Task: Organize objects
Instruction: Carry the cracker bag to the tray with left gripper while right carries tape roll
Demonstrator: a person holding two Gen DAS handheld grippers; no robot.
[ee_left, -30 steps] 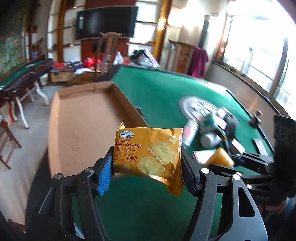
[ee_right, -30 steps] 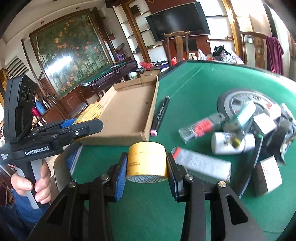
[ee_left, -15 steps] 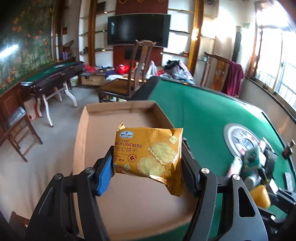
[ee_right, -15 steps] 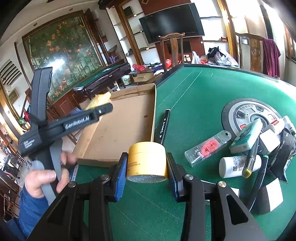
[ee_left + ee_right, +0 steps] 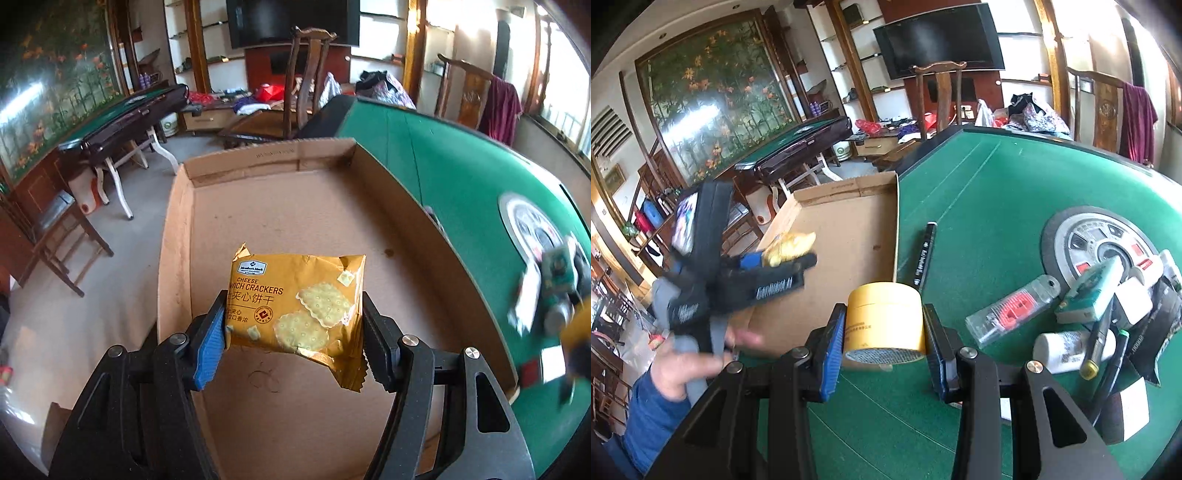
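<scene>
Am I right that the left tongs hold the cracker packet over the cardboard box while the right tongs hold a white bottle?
Not quite: the right tongs hold a yellow jar, as the right wrist view shows. The left tongs do hold the cracker packet over the cardboard box.

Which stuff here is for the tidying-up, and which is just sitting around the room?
For the tidying:
cracker packet
yellow tape roll
cardboard box
black marker
white bottle

Just sitting around:
television
wooden chair
purple cloth
</scene>
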